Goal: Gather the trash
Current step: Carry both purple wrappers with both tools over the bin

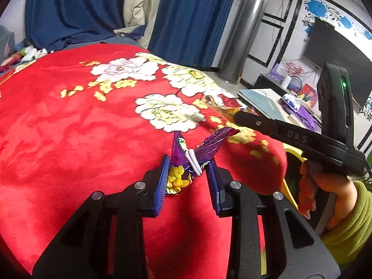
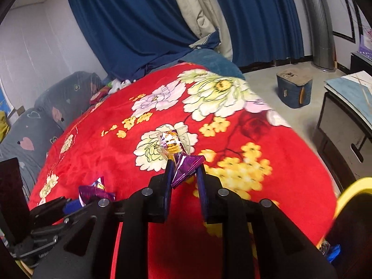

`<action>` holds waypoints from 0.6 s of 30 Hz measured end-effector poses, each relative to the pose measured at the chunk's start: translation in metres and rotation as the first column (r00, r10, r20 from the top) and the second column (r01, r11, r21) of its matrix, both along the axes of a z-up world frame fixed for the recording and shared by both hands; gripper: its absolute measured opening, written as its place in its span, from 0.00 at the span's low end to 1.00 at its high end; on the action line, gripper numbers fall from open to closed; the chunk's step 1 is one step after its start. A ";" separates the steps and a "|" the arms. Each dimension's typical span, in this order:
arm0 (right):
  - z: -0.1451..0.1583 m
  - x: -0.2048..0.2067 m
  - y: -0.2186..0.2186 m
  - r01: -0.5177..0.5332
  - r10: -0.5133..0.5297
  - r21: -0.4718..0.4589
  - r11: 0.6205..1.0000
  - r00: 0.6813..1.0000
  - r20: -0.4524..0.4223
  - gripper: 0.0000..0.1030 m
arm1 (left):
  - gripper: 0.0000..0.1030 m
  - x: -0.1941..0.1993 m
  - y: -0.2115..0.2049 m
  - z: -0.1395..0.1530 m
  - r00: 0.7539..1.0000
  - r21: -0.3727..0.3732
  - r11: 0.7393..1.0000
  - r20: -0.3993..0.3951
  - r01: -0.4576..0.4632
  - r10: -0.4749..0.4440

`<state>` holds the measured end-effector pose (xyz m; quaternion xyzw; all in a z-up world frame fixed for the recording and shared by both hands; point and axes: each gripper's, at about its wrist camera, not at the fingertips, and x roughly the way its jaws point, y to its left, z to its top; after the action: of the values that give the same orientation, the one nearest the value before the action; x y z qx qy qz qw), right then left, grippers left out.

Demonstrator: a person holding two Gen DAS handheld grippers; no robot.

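Bedspread first, since it fills both views: a red fleece blanket (image 1: 69, 139) with big white and yellow flowers covers the whole bed, and both grippers are over it. Behind it hang dark blue curtains (image 2: 139, 23), with a tall silver column (image 1: 244, 34) off to the side and a dark TV screen (image 1: 337, 53) on the wall past it. A blue box-shaped stool (image 2: 294, 90) sits on the floor near the bed's far corner. There's a yellow-rimmed bin (image 2: 351, 190) at the bed's edge, only partly visible, so I can't see what's in it.

Now the trash. The left gripper (image 1: 187, 162) is clamped on a purple snack bag (image 1: 186, 162), the one with yellow puffs printed on it and a white hair tie (image 1: 191, 160) looped round its middle. The bag sticks up from between the blue pads, and its crumpled top fans out above the fingertips.

The right gripper (image 2: 184, 169) is pinching a smaller purple foil wrapper (image 2: 183, 165), whose clear crinkly end pokes out past the fingertips. In the left wrist view that same gripper reaches in from the right, held by a hand (image 1: 325, 190) in a green sleeve.
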<state>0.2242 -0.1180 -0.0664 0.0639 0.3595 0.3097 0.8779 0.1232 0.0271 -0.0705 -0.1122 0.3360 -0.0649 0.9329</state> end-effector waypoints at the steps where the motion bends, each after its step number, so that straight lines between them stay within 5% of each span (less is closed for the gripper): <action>1: 0.002 -0.003 -0.007 0.008 -0.008 0.005 1.000 1.000 0.003 0.19 | 0.24 -0.001 -0.002 0.001 1.000 -0.001 1.000 0.004 0.005 -0.005; 18: 0.024 -0.038 -0.086 0.122 -0.122 0.006 0.992 0.990 0.068 0.19 | 0.24 -0.002 -0.050 0.025 0.991 -0.011 0.993 0.073 0.117 -0.116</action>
<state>0.1864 -0.2036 -0.0422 0.0760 0.3243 0.2577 0.9070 0.1214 -0.0227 -0.0457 -0.0969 0.3075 -0.1260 0.9382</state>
